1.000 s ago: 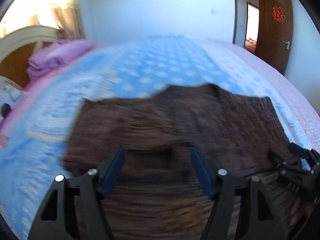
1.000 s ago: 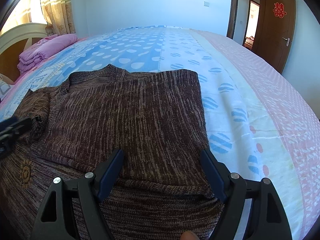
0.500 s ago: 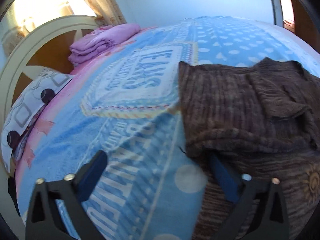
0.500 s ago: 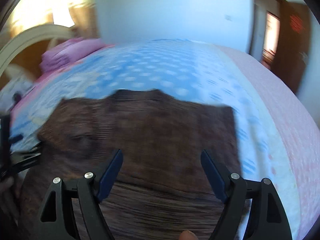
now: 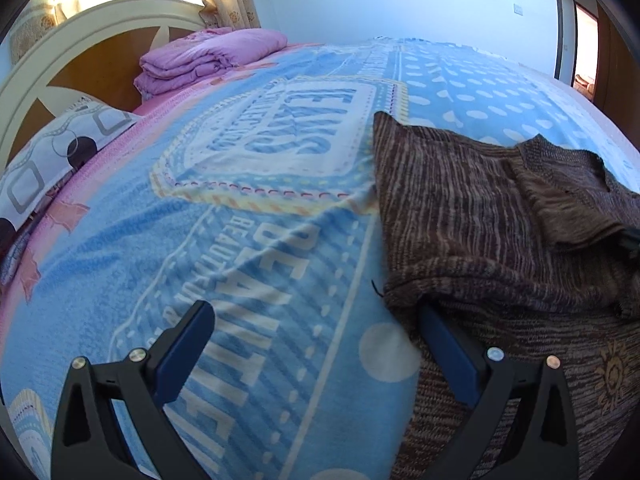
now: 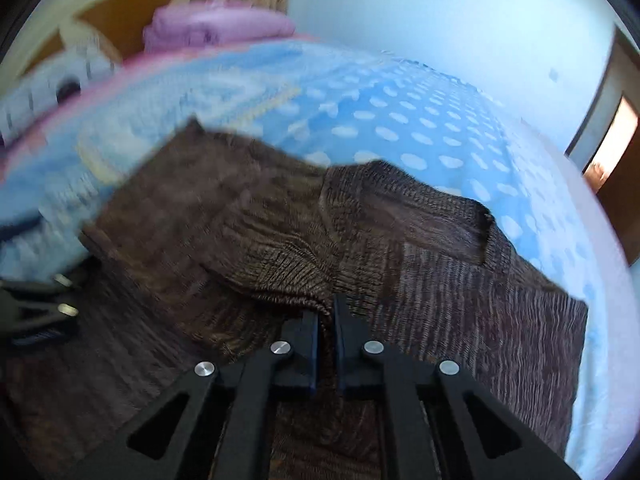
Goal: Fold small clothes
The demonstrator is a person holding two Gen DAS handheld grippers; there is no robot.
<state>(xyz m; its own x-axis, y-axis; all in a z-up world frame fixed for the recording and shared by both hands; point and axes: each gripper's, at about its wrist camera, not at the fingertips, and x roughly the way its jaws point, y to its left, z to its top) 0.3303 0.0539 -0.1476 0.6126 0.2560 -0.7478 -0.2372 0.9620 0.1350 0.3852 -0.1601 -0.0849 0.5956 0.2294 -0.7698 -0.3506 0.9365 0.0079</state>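
Left wrist view, from the left edge: a patterned pillow [image 5: 48, 160], folded pink bedding [image 5: 208, 56], then the fleecy blue printed blanket [image 5: 224, 240] covering the bed. The left gripper [image 5: 312, 344] has its jaws spread wide, empty. On the right lies the brown ribbed knit sweater [image 5: 480, 208], partly folded. In the right wrist view, the right gripper [image 6: 327, 316] pinches a bunched fold of sweater at lower centre.
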